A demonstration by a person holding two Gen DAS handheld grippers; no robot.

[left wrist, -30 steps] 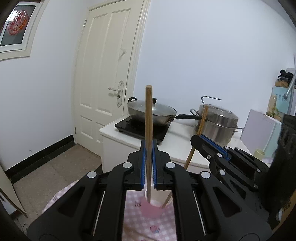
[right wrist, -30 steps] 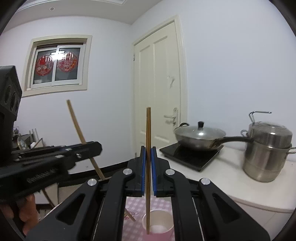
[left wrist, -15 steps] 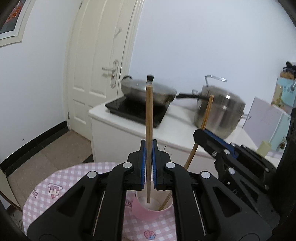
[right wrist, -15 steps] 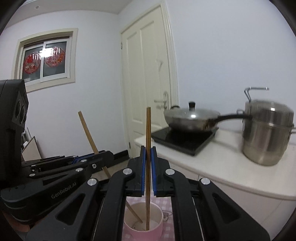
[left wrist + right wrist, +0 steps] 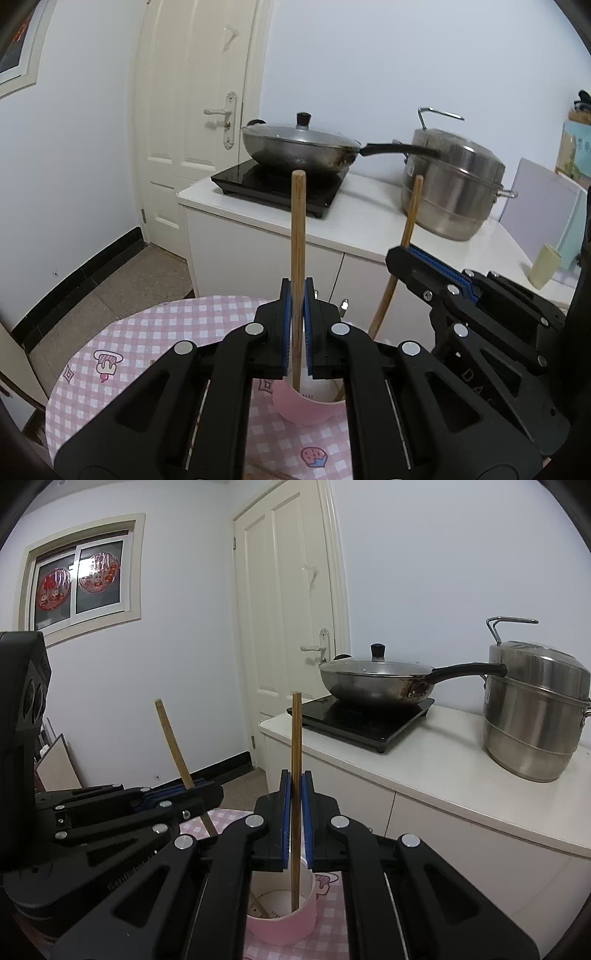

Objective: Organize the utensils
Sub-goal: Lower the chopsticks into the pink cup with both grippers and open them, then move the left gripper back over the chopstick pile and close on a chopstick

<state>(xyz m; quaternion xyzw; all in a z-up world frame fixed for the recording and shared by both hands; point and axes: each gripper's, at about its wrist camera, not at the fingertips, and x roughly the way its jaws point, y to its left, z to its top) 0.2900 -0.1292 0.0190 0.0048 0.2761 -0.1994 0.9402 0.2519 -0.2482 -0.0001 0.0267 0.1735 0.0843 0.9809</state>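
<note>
A pink cup (image 5: 310,410) stands on the pink checked tablecloth (image 5: 147,350). My left gripper (image 5: 297,295) is shut on an upright wooden chopstick (image 5: 297,240) whose lower end dips inside the cup. To its right, the right gripper (image 5: 410,254) grips a second, slanted chopstick (image 5: 410,218) that also reaches into the cup. In the right wrist view, my right gripper (image 5: 296,786) is shut on its chopstick (image 5: 296,734), whose tip sits inside the cup (image 5: 288,926). The left gripper (image 5: 192,794) and its chopstick (image 5: 171,738) are at the left.
Behind the table a white counter (image 5: 369,240) carries a black hob (image 5: 273,184) with a lidded wok (image 5: 299,147), a steel steamer pot (image 5: 454,184) and a pale cup (image 5: 545,266). A white door (image 5: 199,110) stands left, over tiled floor.
Both grippers have sunk towards the table with their chopsticks. The chopstick tips, above the cup before, now sit down inside it. Both grips are unchanged.
</note>
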